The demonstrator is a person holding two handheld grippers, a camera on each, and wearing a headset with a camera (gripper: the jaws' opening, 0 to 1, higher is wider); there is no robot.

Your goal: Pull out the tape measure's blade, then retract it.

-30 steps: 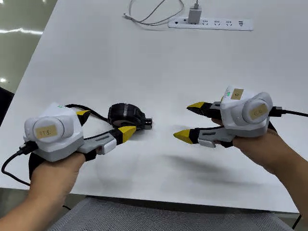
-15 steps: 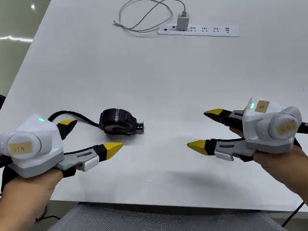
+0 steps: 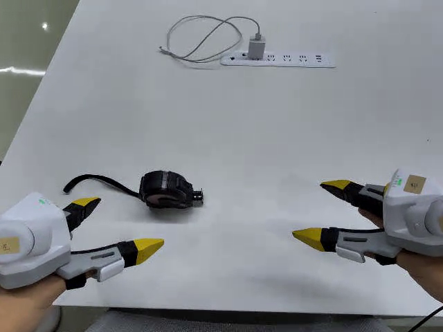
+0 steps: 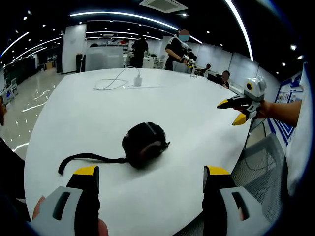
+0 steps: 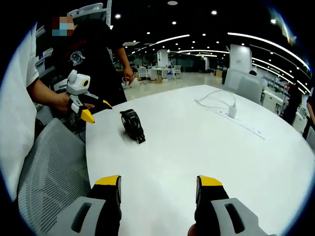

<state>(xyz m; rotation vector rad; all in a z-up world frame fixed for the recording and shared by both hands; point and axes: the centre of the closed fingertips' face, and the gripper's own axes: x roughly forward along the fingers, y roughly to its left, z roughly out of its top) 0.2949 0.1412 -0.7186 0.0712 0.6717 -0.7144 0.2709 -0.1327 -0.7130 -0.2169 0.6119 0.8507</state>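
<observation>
The tape measure [image 3: 166, 190] lies on the white table [image 3: 242, 124], ahead of the left gripper [image 3: 118, 225] and just beyond its yellow tips, touching neither jaw. Its long axis runs crosswise to us, roughly along the line from one gripper to the other. The mouth of the black case, with the small end hook of the blade sitting right at it, points toward the right gripper [image 3: 322, 211]. The black wrist strap [image 3: 90, 181] trails off the opposite end and curls on the table in front of the left gripper's outer jaw. We see no length of blade drawn out of the case. Whether the case stands on its base or leans on one face we cannot tell.

The left gripper's jaws stand wide apart and hold nothing — in the left gripper view the tape measure sits between and beyond the two tips, a little nearer the left one. The right gripper is well apart from the tape measure, off to the side its hook faces, and its jaws are also spread with nothing between them.

Far beyond both grippers, across the table, we see a white power strip [image 3: 284, 59] with a charger [image 3: 255, 48] plugged in — its cable [image 3: 201, 38] lies looped beside it.
</observation>
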